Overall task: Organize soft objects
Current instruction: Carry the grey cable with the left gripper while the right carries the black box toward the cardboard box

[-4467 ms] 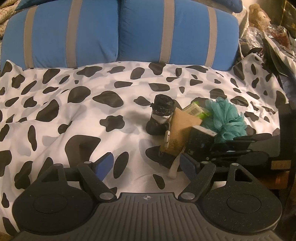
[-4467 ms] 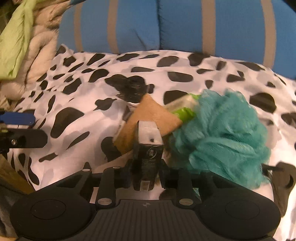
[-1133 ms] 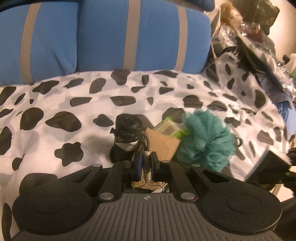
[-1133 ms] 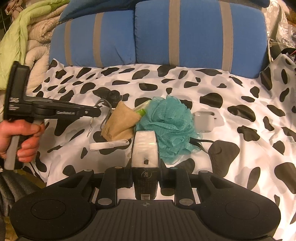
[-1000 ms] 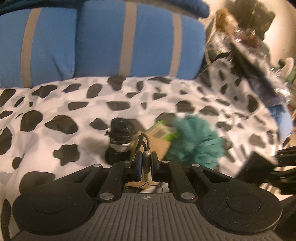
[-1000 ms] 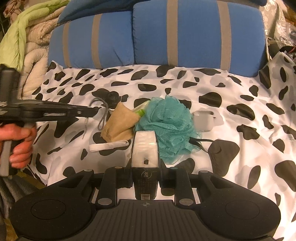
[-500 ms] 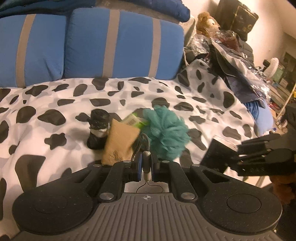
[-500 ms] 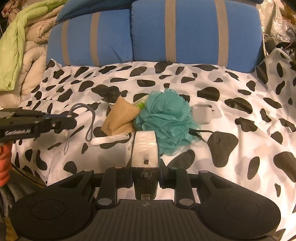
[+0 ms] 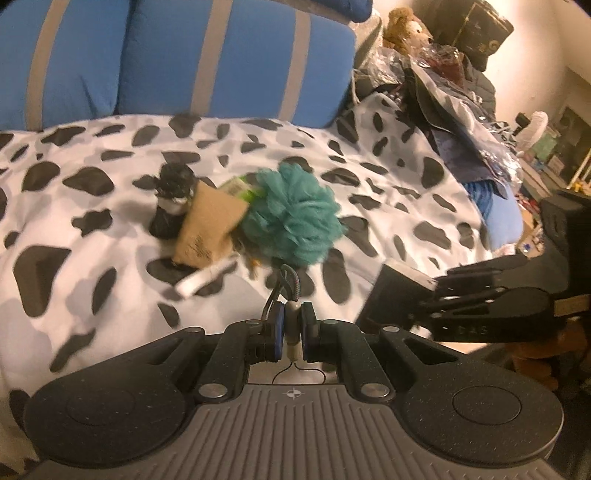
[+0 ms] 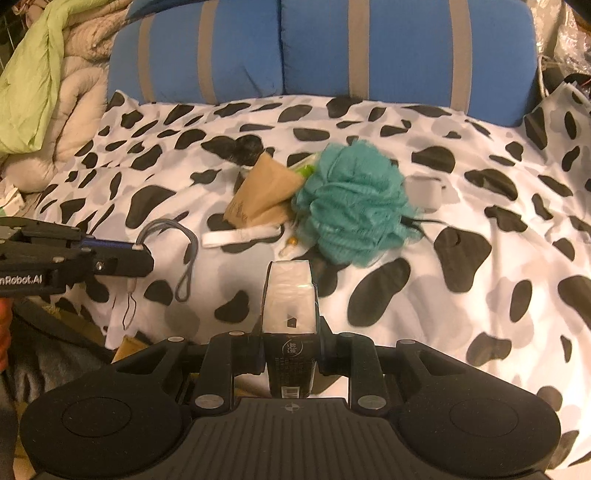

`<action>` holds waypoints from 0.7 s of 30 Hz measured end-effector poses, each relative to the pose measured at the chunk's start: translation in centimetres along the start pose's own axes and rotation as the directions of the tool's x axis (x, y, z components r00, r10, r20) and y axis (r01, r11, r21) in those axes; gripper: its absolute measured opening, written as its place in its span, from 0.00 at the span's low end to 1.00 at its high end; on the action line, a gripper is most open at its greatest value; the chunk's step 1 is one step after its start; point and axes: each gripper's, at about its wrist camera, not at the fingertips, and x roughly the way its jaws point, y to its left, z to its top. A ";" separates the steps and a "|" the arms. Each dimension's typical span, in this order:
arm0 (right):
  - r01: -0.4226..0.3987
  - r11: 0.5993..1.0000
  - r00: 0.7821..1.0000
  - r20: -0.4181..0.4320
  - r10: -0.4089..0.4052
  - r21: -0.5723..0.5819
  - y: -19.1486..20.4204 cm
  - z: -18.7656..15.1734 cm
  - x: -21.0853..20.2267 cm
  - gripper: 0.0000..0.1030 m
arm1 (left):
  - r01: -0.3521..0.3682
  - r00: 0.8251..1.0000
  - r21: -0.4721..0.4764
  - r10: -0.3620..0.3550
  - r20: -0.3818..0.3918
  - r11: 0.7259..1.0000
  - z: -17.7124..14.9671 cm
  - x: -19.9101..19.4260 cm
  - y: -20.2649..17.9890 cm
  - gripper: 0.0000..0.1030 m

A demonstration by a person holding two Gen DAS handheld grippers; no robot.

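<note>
My left gripper (image 9: 291, 315) is shut on a small white connector with a grey cord loop (image 9: 290, 284); in the right wrist view the cord (image 10: 184, 251) dangles from the left gripper (image 10: 146, 258) near the bed's front left edge. My right gripper (image 10: 290, 332) is shut on a black-and-white box (image 10: 290, 299), which also shows in the left wrist view (image 9: 391, 295). On the cow-print cover lie a teal bath pouf (image 10: 351, 206), a brown pouch (image 10: 262, 195), a small black bottle (image 9: 171, 199), a green packet (image 9: 240, 188) and a white strap (image 10: 240, 236).
Two blue pillows with grey stripes (image 10: 332, 48) stand at the back. Green and beige blankets (image 10: 37, 74) pile up at the left. A white earbud case (image 10: 424, 190) sits right of the pouf. Bags, clothes and a teddy bear (image 9: 406, 26) crowd the right side.
My left gripper has drawn back from the pile toward the bed's front edge with the cord in it. The right gripper has backed off a little with the box.
</note>
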 end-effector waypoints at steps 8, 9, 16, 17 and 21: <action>-0.053 0.999 0.997 -0.047 0.053 -0.011 0.9 -1.6 -0.5 0.27 | 0.087 0.993 -0.040 -0.090 -0.076 0.995 -1.7 -0.4 -0.7 0.09; -0.060 0.998 0.997 -0.055 0.059 -0.013 1.0 -1.8 -0.6 0.27 | 0.096 0.992 -0.046 -0.099 -0.082 0.994 -1.8 -0.5 -0.8 0.09; -0.097 0.994 0.988 -0.125 0.091 -0.041 2.4 -3.4 -0.7 0.27 | 0.149 0.976 -0.087 -0.160 -0.146 0.985 -3.0 -0.5 -1.3 0.09; -0.098 0.994 0.986 -0.139 0.091 -0.044 2.6 -3.7 -0.7 0.27 | 0.152 0.973 -0.087 -0.164 -0.164 0.985 -3.1 -0.4 -1.4 0.09; -0.090 0.994 0.978 -0.195 0.077 -0.061 3.2 -4.5 -0.2 0.27 | 0.127 0.956 -0.068 -0.141 -0.259 0.989 -3.9 0.7 -2.0 0.09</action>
